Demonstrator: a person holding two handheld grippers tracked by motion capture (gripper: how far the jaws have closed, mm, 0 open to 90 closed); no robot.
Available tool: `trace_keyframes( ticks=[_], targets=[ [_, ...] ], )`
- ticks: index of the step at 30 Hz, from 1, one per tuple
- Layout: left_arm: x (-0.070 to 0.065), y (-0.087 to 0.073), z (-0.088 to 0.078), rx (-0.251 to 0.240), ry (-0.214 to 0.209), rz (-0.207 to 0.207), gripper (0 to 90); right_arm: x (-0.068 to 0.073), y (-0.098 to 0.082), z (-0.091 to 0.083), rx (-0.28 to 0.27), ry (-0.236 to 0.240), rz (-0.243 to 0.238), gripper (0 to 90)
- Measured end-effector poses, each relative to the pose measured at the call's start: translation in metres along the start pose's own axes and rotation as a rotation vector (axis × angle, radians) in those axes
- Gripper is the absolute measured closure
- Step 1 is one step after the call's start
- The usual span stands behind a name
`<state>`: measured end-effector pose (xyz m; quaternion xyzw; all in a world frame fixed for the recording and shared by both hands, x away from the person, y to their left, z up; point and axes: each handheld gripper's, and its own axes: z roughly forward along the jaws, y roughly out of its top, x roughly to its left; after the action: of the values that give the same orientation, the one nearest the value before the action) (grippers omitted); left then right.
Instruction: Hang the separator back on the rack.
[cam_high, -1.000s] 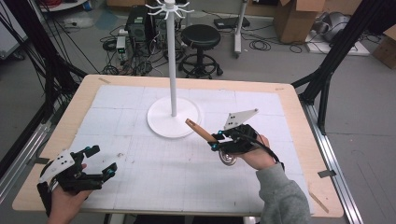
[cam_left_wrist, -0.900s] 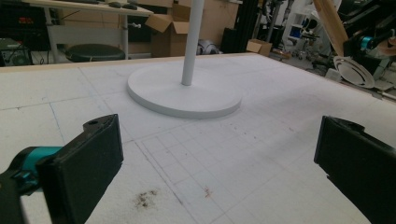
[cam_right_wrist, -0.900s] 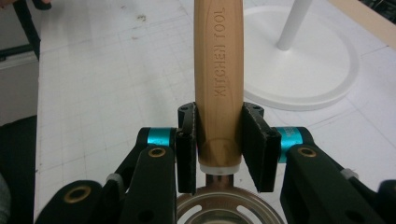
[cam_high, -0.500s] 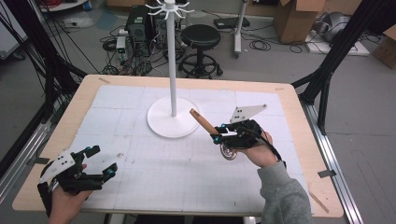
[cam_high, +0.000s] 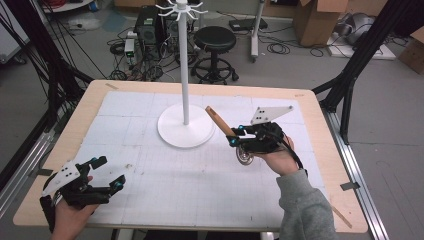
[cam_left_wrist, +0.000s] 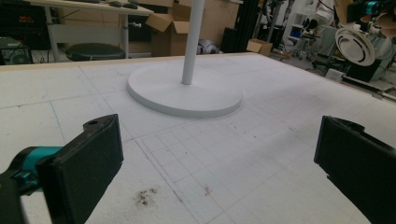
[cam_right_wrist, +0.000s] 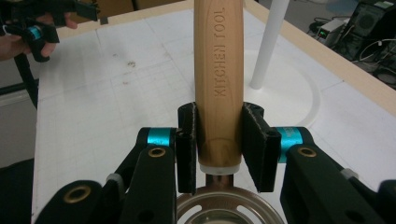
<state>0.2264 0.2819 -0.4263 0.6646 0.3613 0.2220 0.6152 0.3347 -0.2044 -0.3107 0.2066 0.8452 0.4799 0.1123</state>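
Note:
A kitchen tool with a wooden handle (cam_high: 219, 120) and a round perforated metal head (cam_high: 245, 156) hangs over the right half of the table. My right gripper (cam_high: 234, 137) is shut on the handle (cam_right_wrist: 219, 79) just above the head (cam_right_wrist: 219, 205), and the handle tilts up toward the stand. The white stand has a round base (cam_high: 186, 131), a tall pole (cam_high: 183, 65) and hooks (cam_high: 180, 7) at its top. My left gripper (cam_high: 109, 172) rests near the front left corner, open and holding nothing (cam_left_wrist: 219, 163). The left gripper view shows the base (cam_left_wrist: 184, 91) ahead and the metal head (cam_left_wrist: 354, 44) at the upper right.
A white gridded mat (cam_high: 165, 185) covers the wooden table (cam_high: 320, 150). Behind the table stand a black stool (cam_high: 214, 42), a computer tower (cam_high: 150, 30) and cardboard boxes (cam_high: 315, 20). Black frame posts (cam_high: 350, 75) flank both sides.
My right gripper has lifted the tool and carried it slightly farther from the person, the handle tip rising toward the stand. The left gripper has stayed still.

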Motion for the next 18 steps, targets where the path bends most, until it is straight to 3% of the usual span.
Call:
trace_keyframes(
  ticks=[18],
  targets=[
    [0.000, 0.000, -0.001, 0.000, 0.004, 0.003, 1.8, -0.001, 0.025, -0.010, -0.096, -0.062, 0.008, 68.8]
  ],
)
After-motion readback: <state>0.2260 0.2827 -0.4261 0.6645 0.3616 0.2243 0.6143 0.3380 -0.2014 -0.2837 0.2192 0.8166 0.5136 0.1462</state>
